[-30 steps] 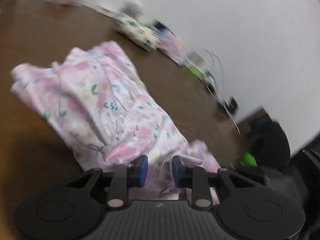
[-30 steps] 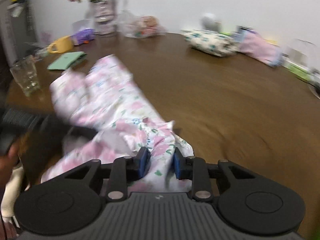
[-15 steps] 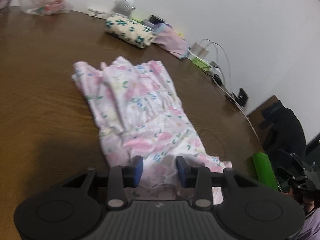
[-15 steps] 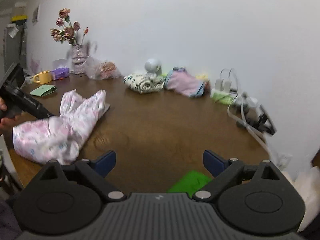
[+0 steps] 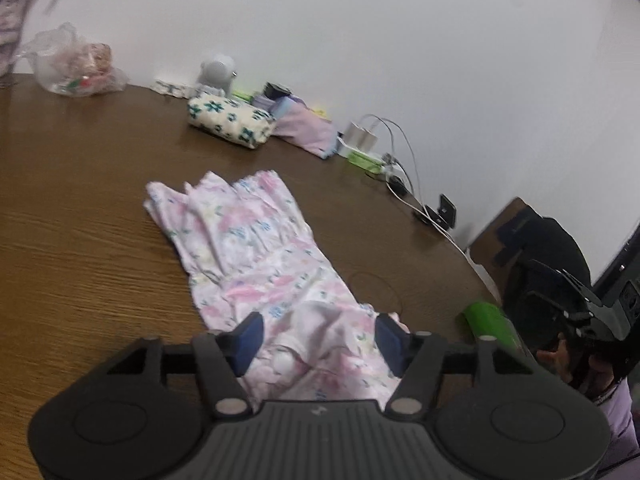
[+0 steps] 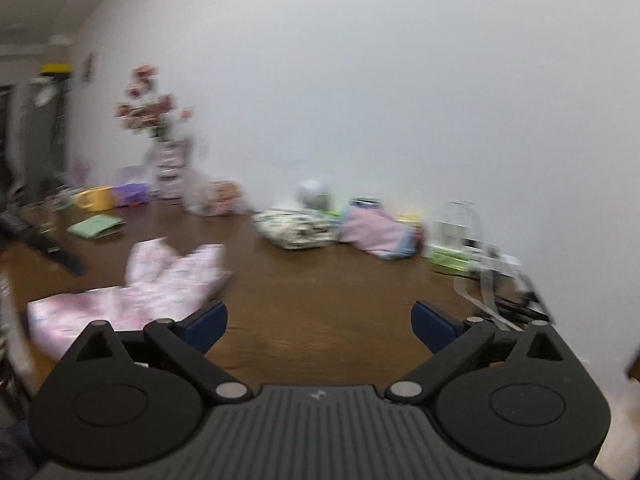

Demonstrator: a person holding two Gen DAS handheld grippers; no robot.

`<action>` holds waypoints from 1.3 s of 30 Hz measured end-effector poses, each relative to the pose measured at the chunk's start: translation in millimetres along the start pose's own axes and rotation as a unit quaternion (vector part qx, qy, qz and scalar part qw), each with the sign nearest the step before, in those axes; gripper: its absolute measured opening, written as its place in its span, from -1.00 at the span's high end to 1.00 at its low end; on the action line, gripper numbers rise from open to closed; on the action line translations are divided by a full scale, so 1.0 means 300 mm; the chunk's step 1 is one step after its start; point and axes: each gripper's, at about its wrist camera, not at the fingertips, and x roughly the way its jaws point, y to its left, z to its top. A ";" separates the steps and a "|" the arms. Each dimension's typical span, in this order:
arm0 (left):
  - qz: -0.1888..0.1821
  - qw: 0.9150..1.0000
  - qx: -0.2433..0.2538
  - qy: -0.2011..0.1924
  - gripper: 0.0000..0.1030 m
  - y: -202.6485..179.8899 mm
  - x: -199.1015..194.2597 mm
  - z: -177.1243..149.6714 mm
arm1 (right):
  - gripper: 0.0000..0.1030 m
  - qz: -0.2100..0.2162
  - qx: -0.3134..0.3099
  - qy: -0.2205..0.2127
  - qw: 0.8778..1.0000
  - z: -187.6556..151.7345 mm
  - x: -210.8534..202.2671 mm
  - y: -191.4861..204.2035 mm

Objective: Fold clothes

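A pink floral garment [image 5: 256, 256] lies folded lengthwise on the brown wooden table [image 5: 80, 248], running from mid-table toward me. My left gripper [image 5: 318, 338] hovers over its near end; its jaws are opening, and the cloth lies below and between them without being pinched. In the right wrist view the same pink floral garment [image 6: 152, 292] lies at the left. My right gripper [image 6: 320, 322] is off to its right over bare table, jaws still opening wide with nothing between them.
Folded clothes lie at the table's back: a cream floral bundle [image 5: 230, 124] and a pink one [image 5: 306, 132]. Chargers and cables [image 5: 394, 168] trail along the right edge. A flower vase [image 6: 168, 160], yellow mug [image 6: 94, 198] and green notebook [image 6: 96, 227] stand at the far left.
Both grippers let go of the garment, which now lies flat. The right gripper swung away to the right and opened wide. The left one rose a little and its jaws spread.
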 end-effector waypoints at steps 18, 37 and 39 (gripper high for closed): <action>-0.055 0.996 0.031 0.059 0.53 0.065 0.069 -0.125 | 0.60 0.079 0.075 0.185 0.977 -0.016 0.432 0.427; -0.073 0.995 0.055 0.042 -0.15 0.062 0.070 -0.114 | -0.27 0.078 0.045 0.132 0.987 -0.045 0.224 0.483; -0.065 0.995 0.047 0.054 0.24 0.066 0.083 -0.121 | -0.27 0.086 0.028 0.135 0.987 -0.044 0.261 0.496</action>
